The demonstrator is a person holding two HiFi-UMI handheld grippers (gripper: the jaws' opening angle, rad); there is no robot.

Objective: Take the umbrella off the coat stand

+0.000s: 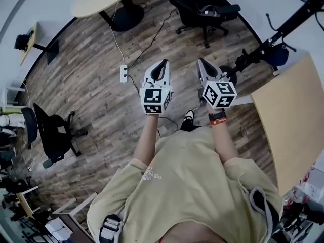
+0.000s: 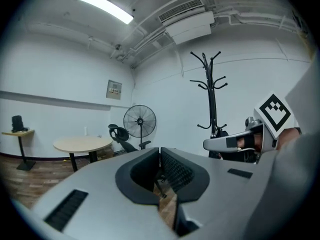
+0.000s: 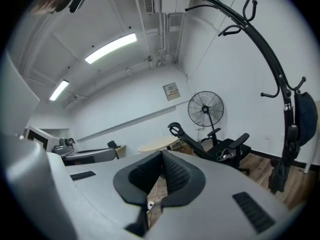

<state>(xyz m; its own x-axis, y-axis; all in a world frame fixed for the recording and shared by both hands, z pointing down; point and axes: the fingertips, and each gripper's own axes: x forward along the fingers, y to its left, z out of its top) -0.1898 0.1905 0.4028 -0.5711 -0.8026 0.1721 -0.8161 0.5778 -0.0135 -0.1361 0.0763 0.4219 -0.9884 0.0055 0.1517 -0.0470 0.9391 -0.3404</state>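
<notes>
Head view, approach stage: the left hand-held gripper (image 1: 164, 64) and right hand-held gripper (image 1: 202, 62) are clenched and empty, well apart from the umbrella (image 3: 301, 115) hanging untouched on the coat stand (image 3: 272, 66).

Black coat stand (image 2: 212, 99), dark blue umbrella (image 3: 304, 115), brown wood-plank floor (image 1: 91, 80), beige shirt (image 1: 192, 186)

Left gripper (image 1: 164, 63) and right gripper (image 1: 201, 61) abreast, umbrella (image 1: 276, 55) on coat stand (image 1: 296, 18) beyond.
</notes>
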